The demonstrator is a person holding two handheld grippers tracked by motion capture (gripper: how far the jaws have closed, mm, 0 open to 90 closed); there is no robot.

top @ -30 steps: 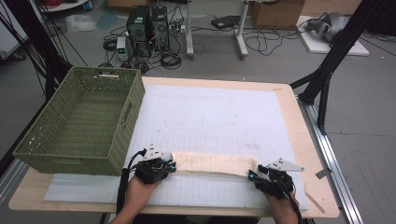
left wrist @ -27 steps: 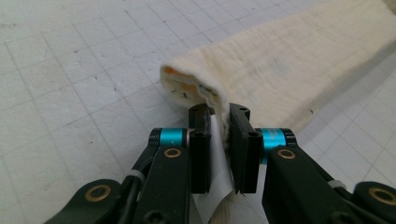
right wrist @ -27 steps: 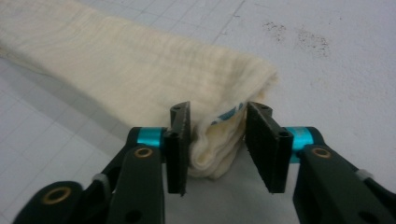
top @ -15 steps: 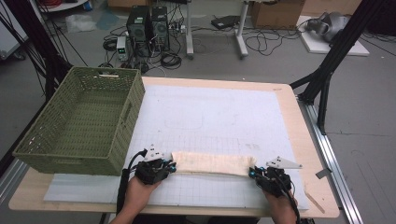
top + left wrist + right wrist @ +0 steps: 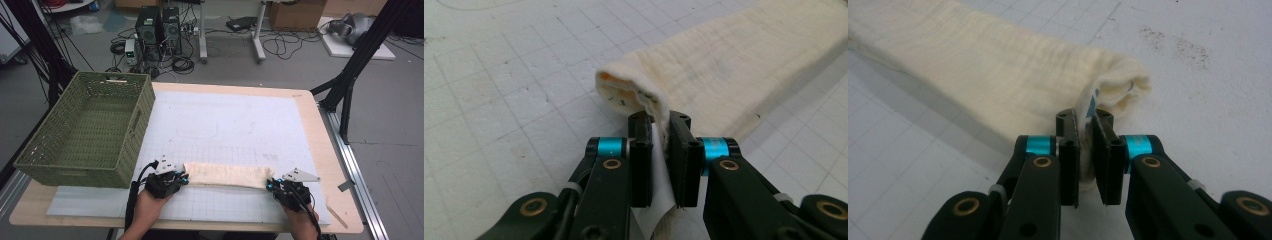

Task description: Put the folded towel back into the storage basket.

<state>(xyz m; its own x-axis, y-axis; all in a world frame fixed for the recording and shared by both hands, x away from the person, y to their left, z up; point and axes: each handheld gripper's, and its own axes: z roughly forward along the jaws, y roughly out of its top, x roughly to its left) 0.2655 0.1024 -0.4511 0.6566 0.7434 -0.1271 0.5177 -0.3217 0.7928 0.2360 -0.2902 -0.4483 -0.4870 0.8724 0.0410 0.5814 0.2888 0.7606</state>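
Floor: you stand over a grey floor (image 5: 75,45) strewn with black cables (image 5: 285,47).
Counter: your wooden counter (image 5: 327,150) carries a white gridded mat (image 5: 225,115).
Beyond the counter: two dark computer towers (image 5: 157,25) and white desk legs (image 5: 257,30).
Right: black frame struts (image 5: 360,55) slant down beside you.
Light: even, soft.

Even, soft overhead light, faint shadows, no glare; close views slightly blurred at near edges.

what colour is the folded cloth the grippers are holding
Cream cloth, clearest in the left gripper view.
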